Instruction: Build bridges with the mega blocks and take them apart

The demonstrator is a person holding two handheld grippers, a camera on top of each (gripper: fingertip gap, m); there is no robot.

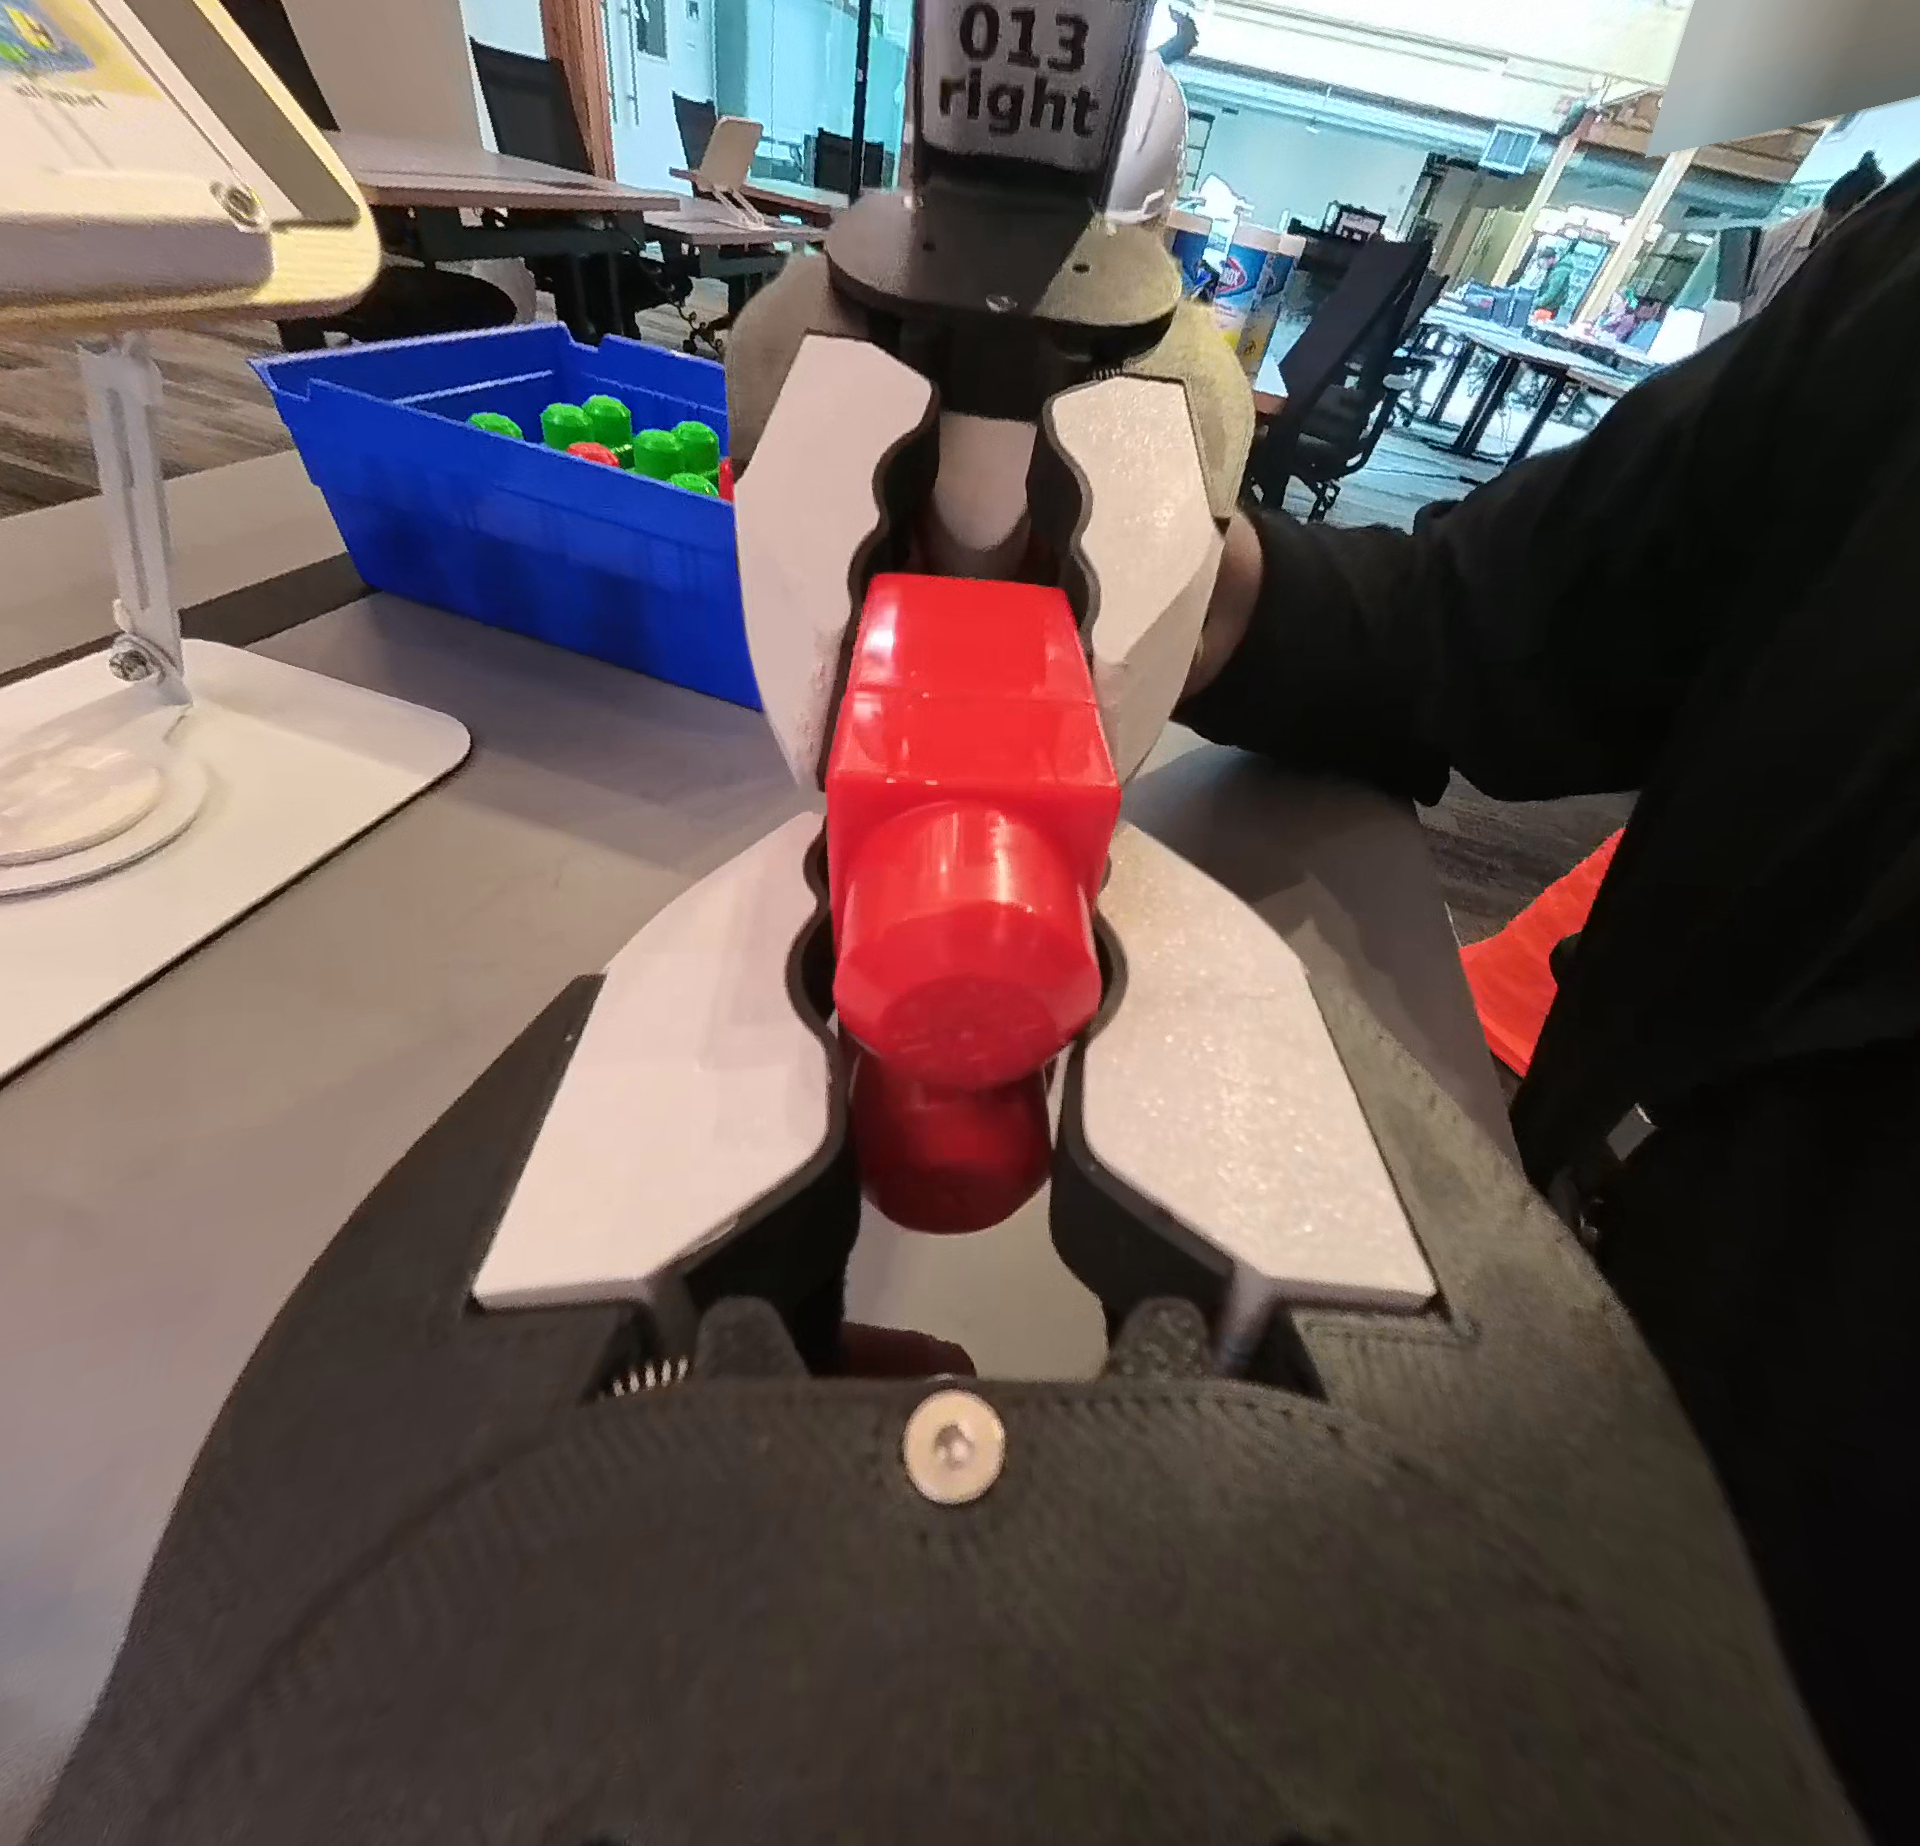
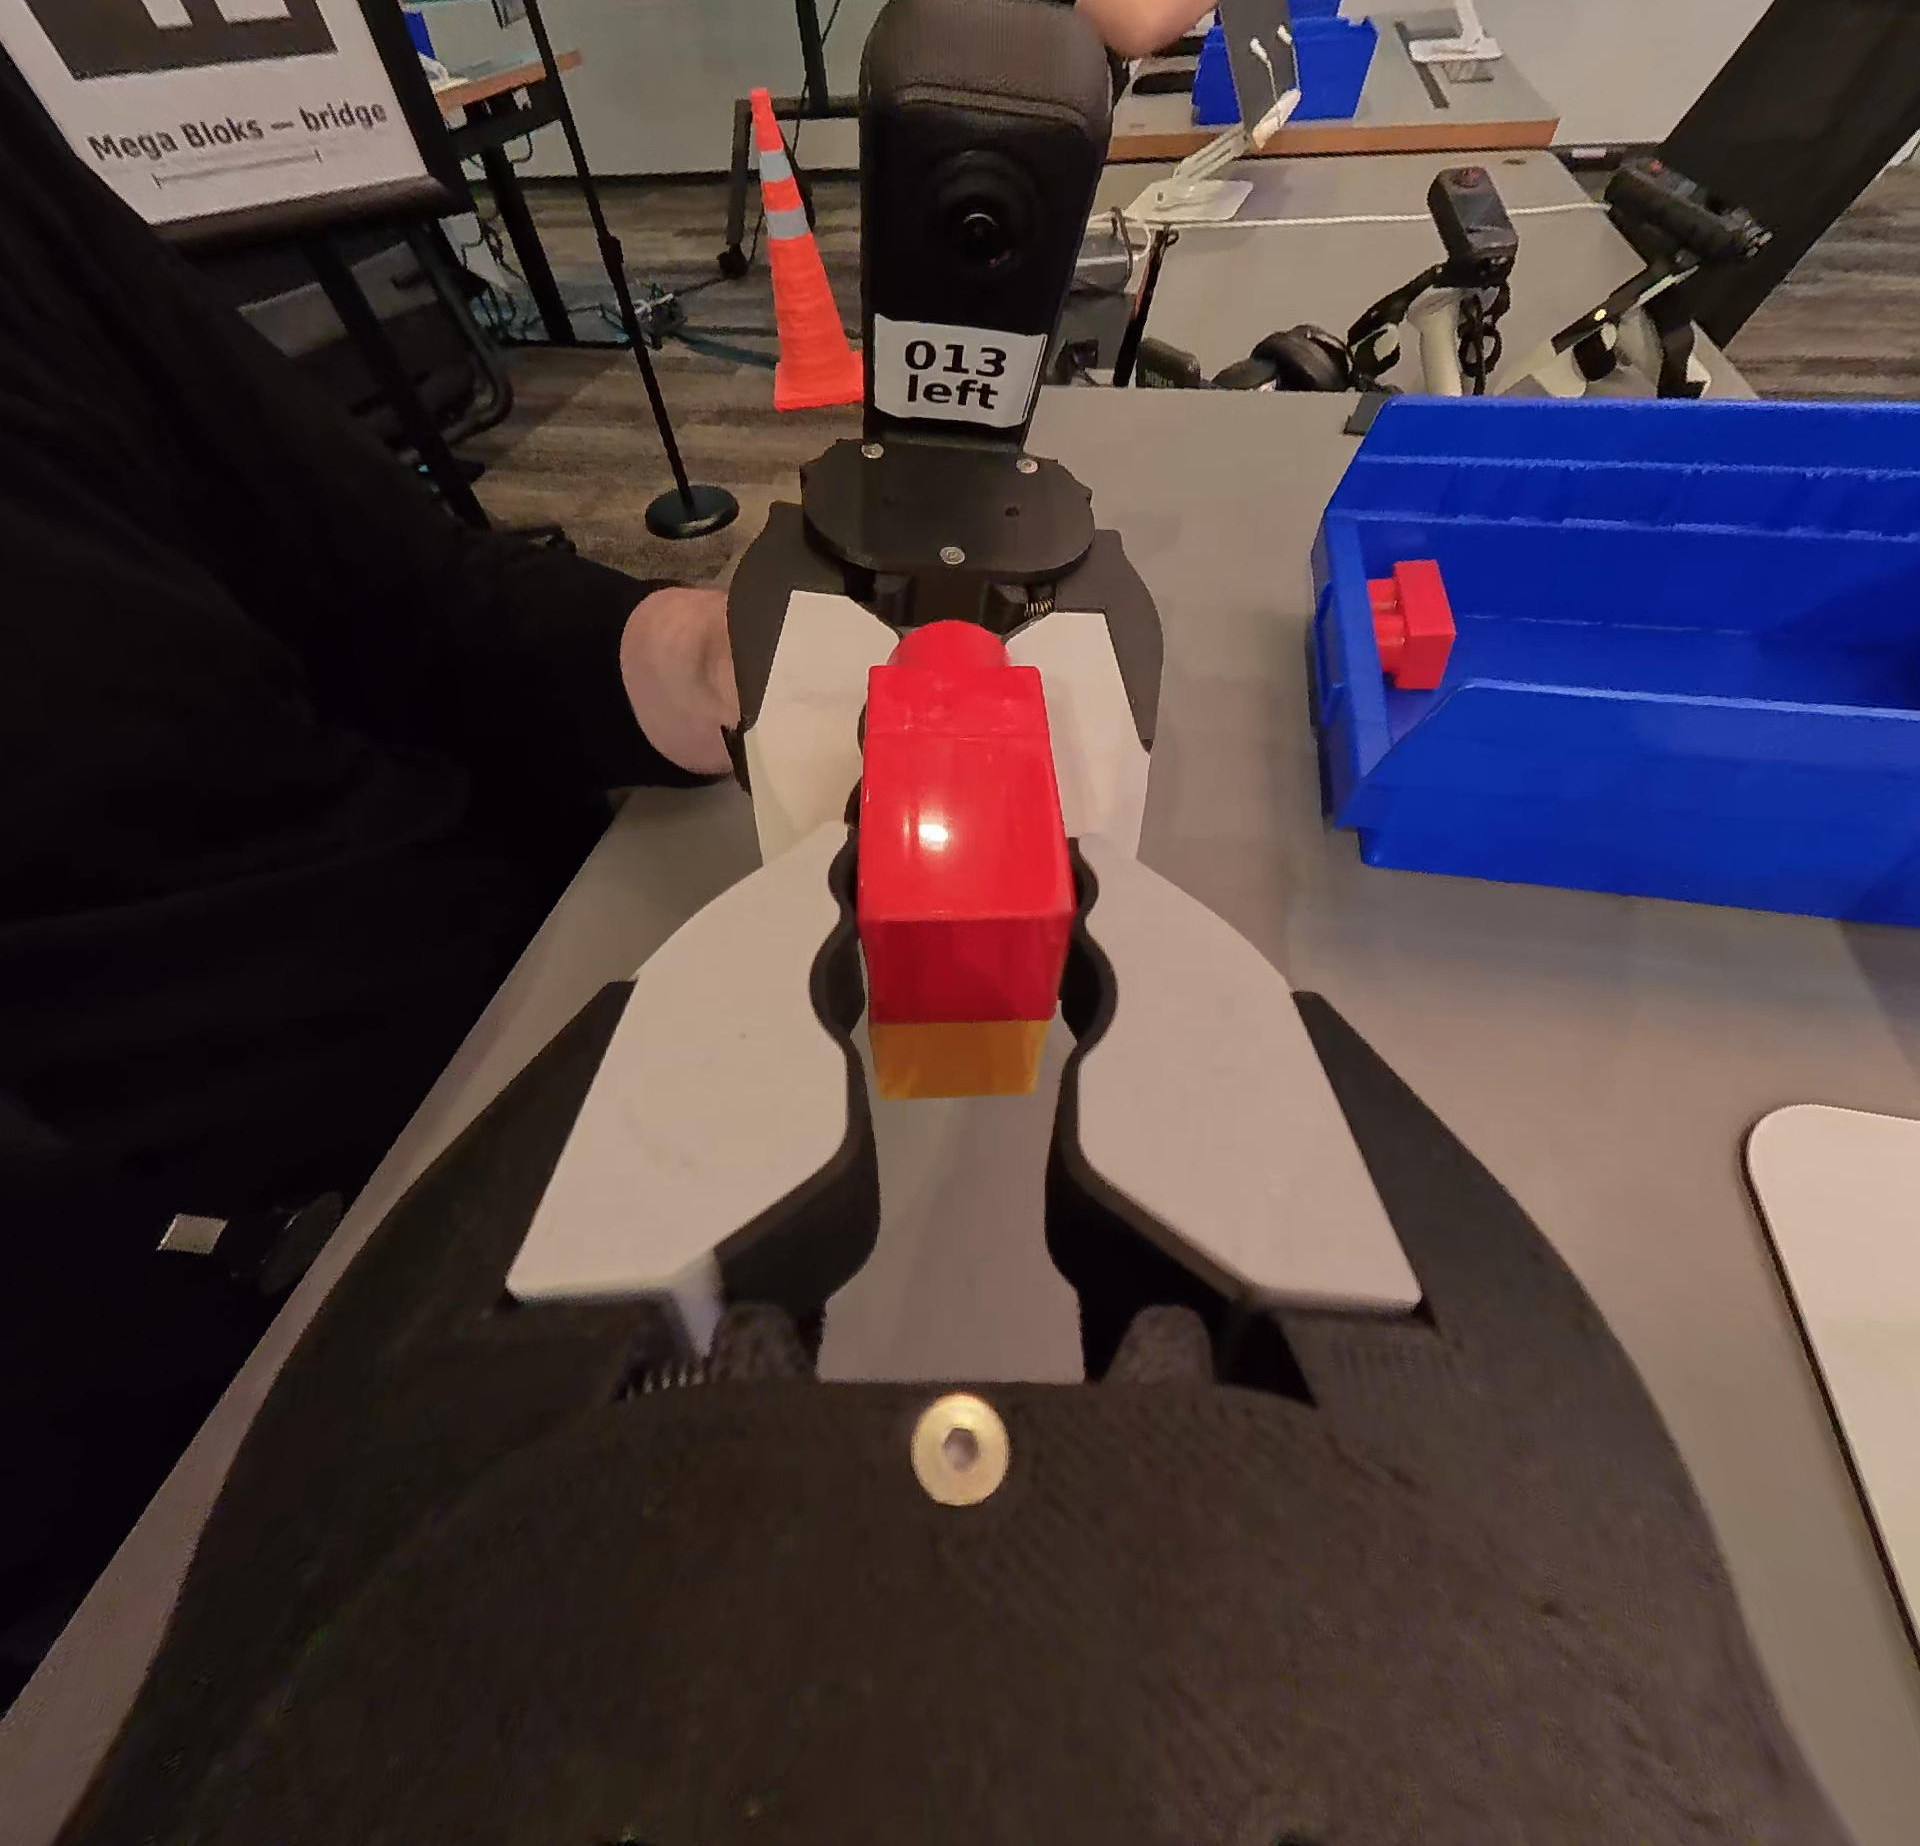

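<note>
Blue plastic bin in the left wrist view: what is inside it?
The blue plastic bin holds several green studded blocks and at least one red block. Its front wall and the right gripper hide the rest.

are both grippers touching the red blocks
Touching. In the left wrist view the left gripper clamps the red blocks; in the right wrist view the right gripper clamps their other end.

Red blocks [image 2: 961, 840] with a yellow one [image 2: 956, 1058] underneath, blue bin [image 2: 1621, 757], green blocks [image 1: 623, 435] inside, orange cone [image 2: 795, 269] with grey stripes.
</note>
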